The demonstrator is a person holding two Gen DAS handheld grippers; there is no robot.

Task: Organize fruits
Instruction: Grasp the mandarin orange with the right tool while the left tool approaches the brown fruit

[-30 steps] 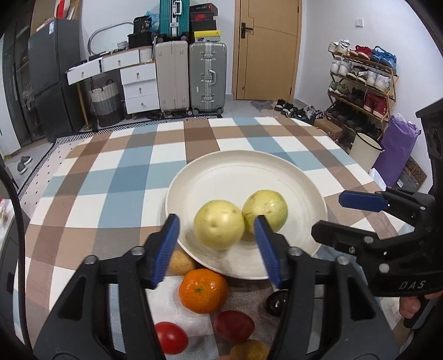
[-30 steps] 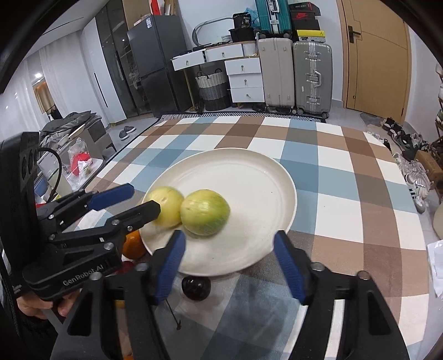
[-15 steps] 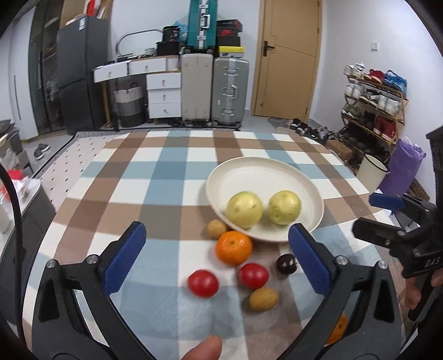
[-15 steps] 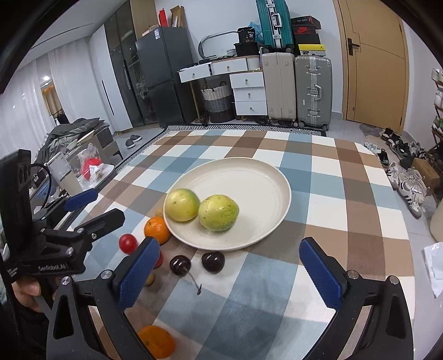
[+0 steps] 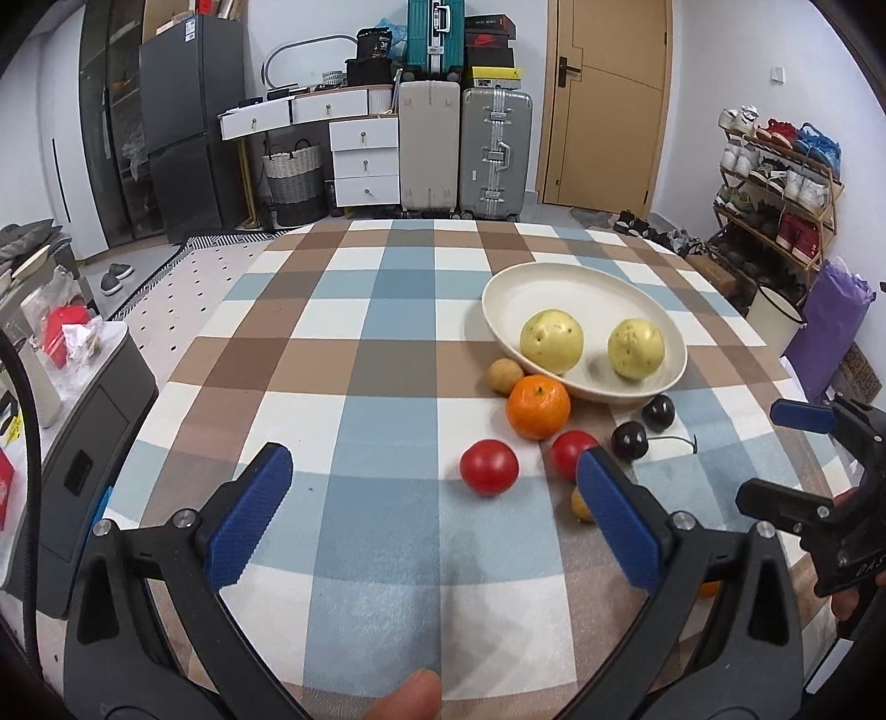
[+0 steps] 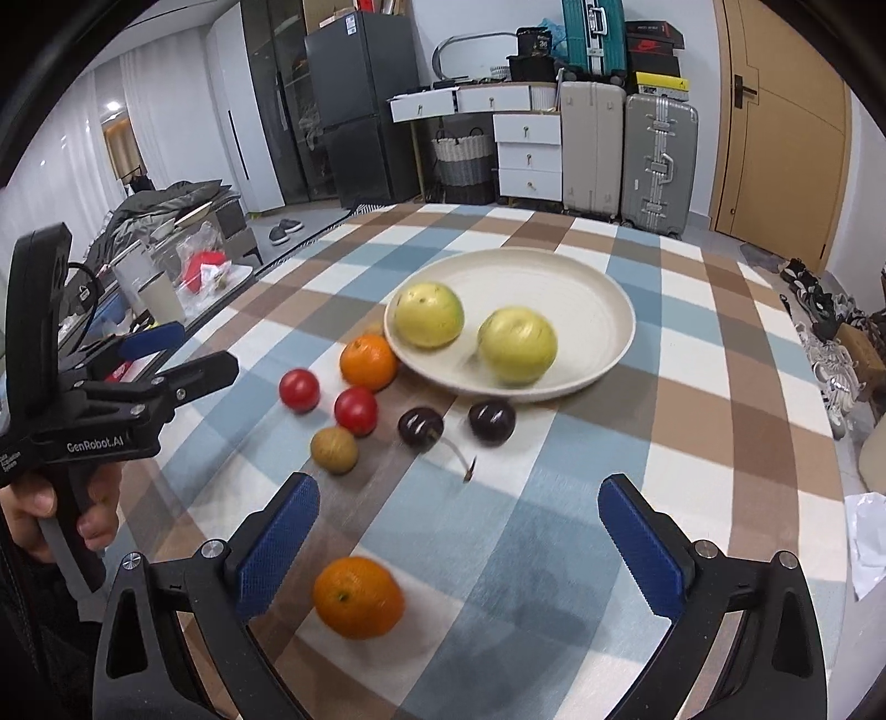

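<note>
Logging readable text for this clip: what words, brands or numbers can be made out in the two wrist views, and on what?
"GenRobot.AI": white print on the side of the left gripper, seen in the right wrist view.
"DAS": partial white letters on the right gripper, cut off at the frame edge in the left wrist view.
Too small or blurred: the sticker on the fridge, the labels on the black boxes and the yellow box.
</note>
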